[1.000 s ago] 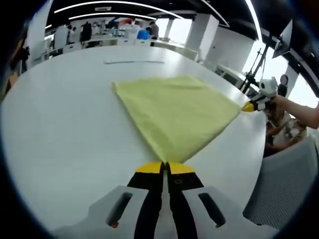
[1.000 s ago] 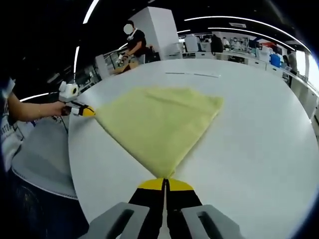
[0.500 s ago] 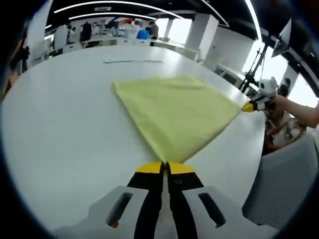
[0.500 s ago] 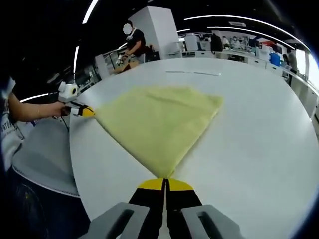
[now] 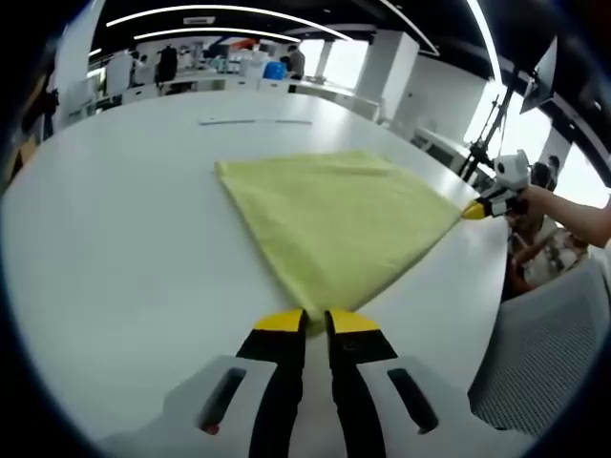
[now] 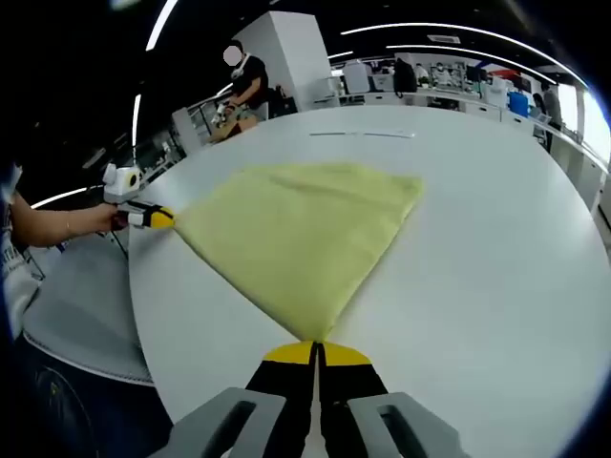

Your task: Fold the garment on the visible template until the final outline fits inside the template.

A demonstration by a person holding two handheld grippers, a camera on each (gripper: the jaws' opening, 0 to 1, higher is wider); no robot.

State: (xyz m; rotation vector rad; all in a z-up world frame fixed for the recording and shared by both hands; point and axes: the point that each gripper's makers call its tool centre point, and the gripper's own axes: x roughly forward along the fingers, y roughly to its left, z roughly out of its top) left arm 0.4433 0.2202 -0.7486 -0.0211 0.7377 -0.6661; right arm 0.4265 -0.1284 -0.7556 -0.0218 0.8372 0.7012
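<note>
**Left corner let go, right corner held**

A yellow folded garment [image 5: 339, 224] is seen lying flat on the white round table [image 5: 115, 248], fanned out ahead of both sets of jaws. In the left gripper view, the left gripper [image 5: 316, 322] is now seen with a narrow gap between its yellow tips; half a second ago those tips were pressed together on the near corner of the cloth. The corner now sits just ahead of the parted jaws, and whether it is touched cannot be told. This is read as a release, with the left corner judged to have been laid down.

In the right gripper view, the right gripper [image 6: 315, 352] is seen clenched, yellow tips together, with the pointed near corner of the garment [image 6: 296, 243] pinched between them, as in the earlier pictures. The left gripper [image 6: 153, 218] is also seen at the far left corner of the cloth, and the right gripper [image 5: 480, 207] at the right corner in the left gripper view.

No template outline can be made out on the table; only a thin line [image 6: 361, 135] far beyond the cloth is noted. The fold is judged near completion, with the right corner not yet released
</note>
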